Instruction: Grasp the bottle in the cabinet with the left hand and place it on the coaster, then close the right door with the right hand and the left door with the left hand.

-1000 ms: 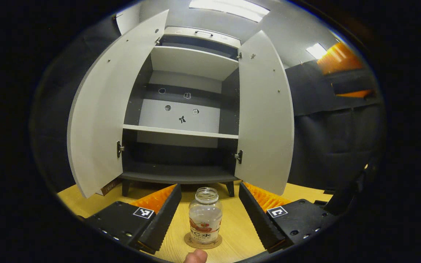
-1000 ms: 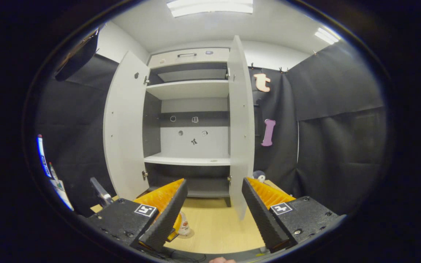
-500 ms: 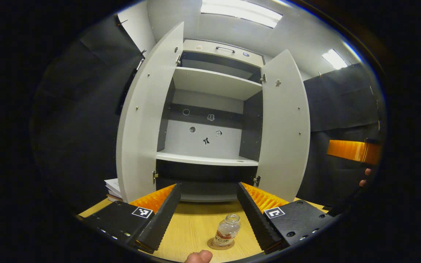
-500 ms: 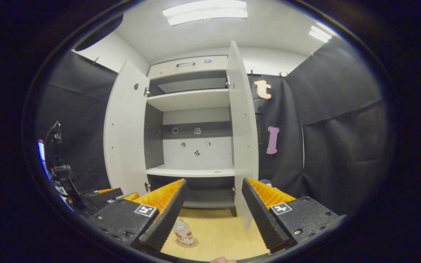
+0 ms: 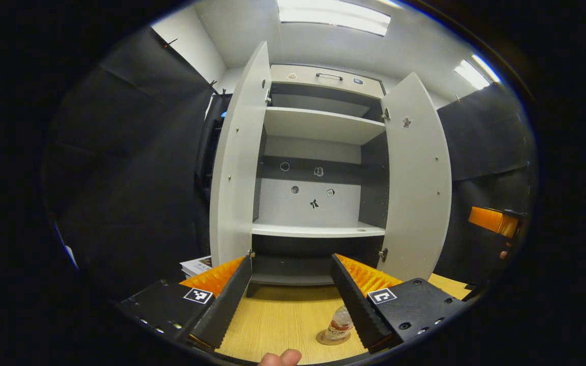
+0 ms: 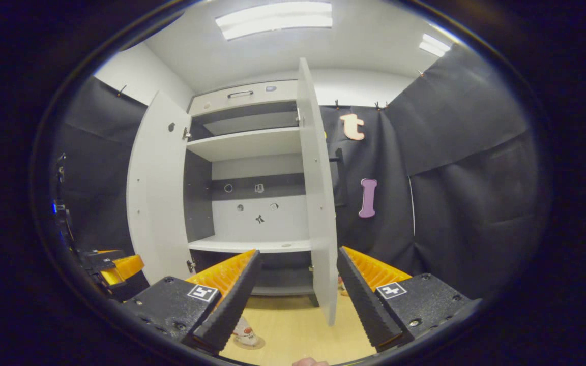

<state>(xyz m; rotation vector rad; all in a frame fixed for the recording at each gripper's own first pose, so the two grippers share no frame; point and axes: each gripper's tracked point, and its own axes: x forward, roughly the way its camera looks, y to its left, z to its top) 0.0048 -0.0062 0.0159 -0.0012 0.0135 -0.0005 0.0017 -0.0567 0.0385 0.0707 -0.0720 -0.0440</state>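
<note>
A small clear bottle with a red label stands upright on a round coaster on the wooden table, partly hidden behind one finger of my left gripper. That gripper is open, holds nothing, and is drawn back from the bottle. The grey cabinet has its left door and right door both swung open. In the right gripper view my right gripper is open, well back from the right door, whose edge faces it. The bottle peeks out by its left finger.
Books lie on the table left of the cabinet. Black cloth walls close in on both sides. The other gripper shows at the far right of the left gripper view, and the left one at the far left of the right gripper view.
My left gripper has backed away from the bottle and drifted left, leaving it standing on the coaster. My right gripper has shifted right, so the right door's edge now lines up between its fingers.
</note>
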